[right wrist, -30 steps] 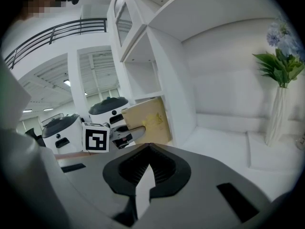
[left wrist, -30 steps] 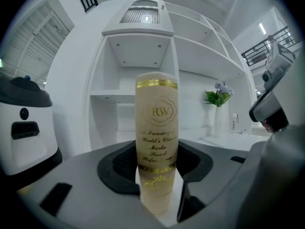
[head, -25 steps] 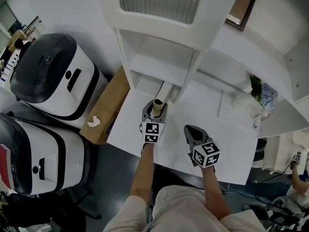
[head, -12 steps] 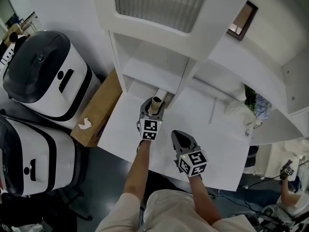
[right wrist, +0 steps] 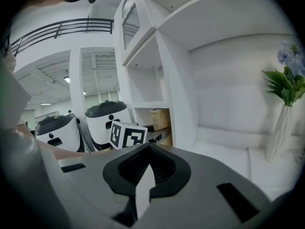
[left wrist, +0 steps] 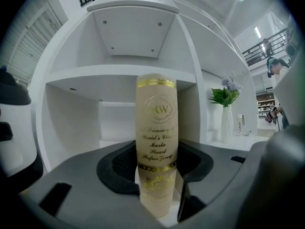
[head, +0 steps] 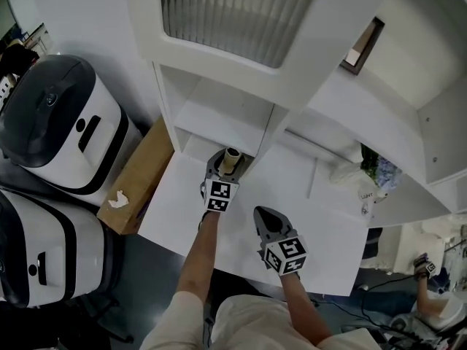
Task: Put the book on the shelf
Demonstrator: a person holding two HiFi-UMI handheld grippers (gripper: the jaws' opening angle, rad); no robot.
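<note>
The book (left wrist: 157,142) is cream with gold lettering on its spine and stands upright between the jaws of my left gripper (left wrist: 157,162), which is shut on it. In the head view the book (head: 231,157) and left gripper (head: 224,168) are at the mouth of the lower-left compartment (head: 217,117) of the white shelf unit. That compartment (left wrist: 116,116) shows as bare straight ahead in the left gripper view. My right gripper (head: 269,222) hovers over the white desk (head: 321,221) nearer the person. Its jaws (right wrist: 150,170) are together with nothing in them.
A white vase of flowers (head: 377,168) stands on the desk at the right, seen also as the vase (right wrist: 285,106). Two white-and-black machines (head: 51,119) and a cardboard box (head: 137,175) sit on the floor at the left. Another book (head: 361,44) lies on an upper shelf.
The left gripper has carried the book forward, closer to the lower-left compartment. The right gripper has kept its place over the desk.
</note>
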